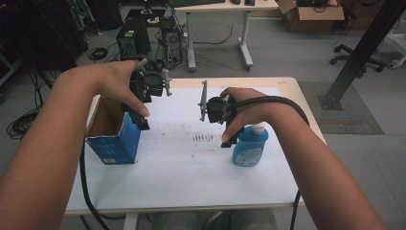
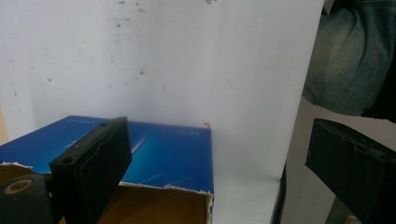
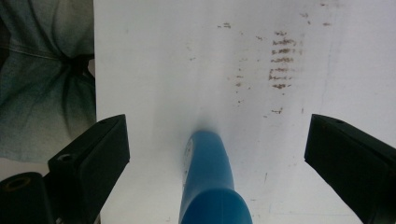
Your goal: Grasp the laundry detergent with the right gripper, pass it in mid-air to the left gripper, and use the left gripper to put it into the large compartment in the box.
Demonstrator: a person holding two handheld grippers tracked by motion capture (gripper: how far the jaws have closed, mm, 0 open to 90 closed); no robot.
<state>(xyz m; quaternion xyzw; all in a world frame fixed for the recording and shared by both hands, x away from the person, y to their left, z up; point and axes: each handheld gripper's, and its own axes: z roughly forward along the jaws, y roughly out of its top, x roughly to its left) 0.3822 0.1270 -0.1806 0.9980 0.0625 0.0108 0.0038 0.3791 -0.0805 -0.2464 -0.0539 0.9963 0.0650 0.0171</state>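
Scene: worktop covered with a white sheet, a person holding tongs in each hand above it.
Box: blue carton box with open top stands upright at the left side of the worktop, its torn brown flaps up.
Bottle: blue bottle with a pale cap stands upright at the right side, well apart from the box.
Stains: brown marks on the sheet, between box and bottle.
Left tongs: left tongs hang over the right rim of the box; the jaws are spread and pinch nothing. In the left gripper view one jaw is over the open mouth of the box, the other jaw is out over the sheet.
Right tongs: right tongs hang just above and beside the bottle, jaws spread wide. In the right gripper view the bottle lies between the two jaws, but the pads do not touch it.
Step in hand: I judge it is the approach to the bottle (probably to put it later in the box, but this is only a guess).
Next move: the right tongs should go lower around the bottle body and then press together firmly, because the plastic looks smooth and rounded and may slip or tip.
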